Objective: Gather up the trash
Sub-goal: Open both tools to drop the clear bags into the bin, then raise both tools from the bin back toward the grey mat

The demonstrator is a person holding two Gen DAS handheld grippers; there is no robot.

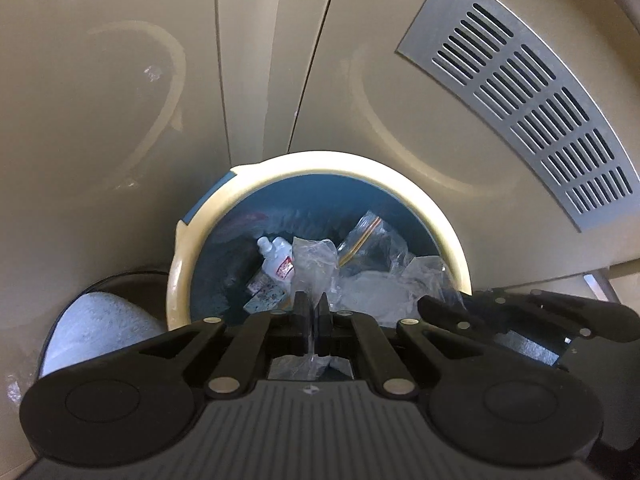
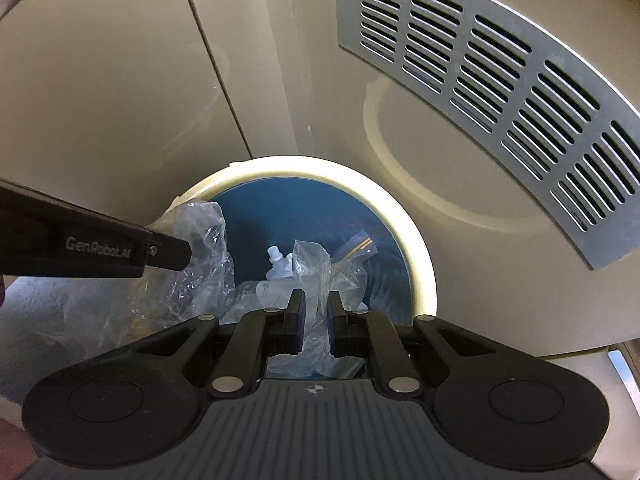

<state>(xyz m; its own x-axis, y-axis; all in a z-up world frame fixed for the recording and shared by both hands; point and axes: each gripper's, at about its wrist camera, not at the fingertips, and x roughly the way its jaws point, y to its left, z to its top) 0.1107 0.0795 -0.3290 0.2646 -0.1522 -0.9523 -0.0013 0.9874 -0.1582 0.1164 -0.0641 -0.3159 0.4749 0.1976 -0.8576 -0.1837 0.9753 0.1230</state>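
Clear plastic bag point(image 1: 314, 264) pinched in left claw point(image 1: 316, 312), jaws pressing together on the film, hanging over cream-rimmed blue bin point(image 1: 208, 216); right claw point(image 2: 316, 312) clamping another fold of the same plastic, jaws sitting slightly apart; resting inside the bin, small white bottle point(image 1: 276, 258) and zip bag point(image 1: 370, 236); standing behind, beige cabinet with metal vent grille point(image 2: 500, 80)

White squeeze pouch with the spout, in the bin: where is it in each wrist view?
Left wrist: pouch lies left of centre inside the bin, just above the left gripper.
Right wrist: pouch sits mid-frame, partly behind clear plastic, above the right gripper.
Shared landmark: the slotted metal vent at upper right.
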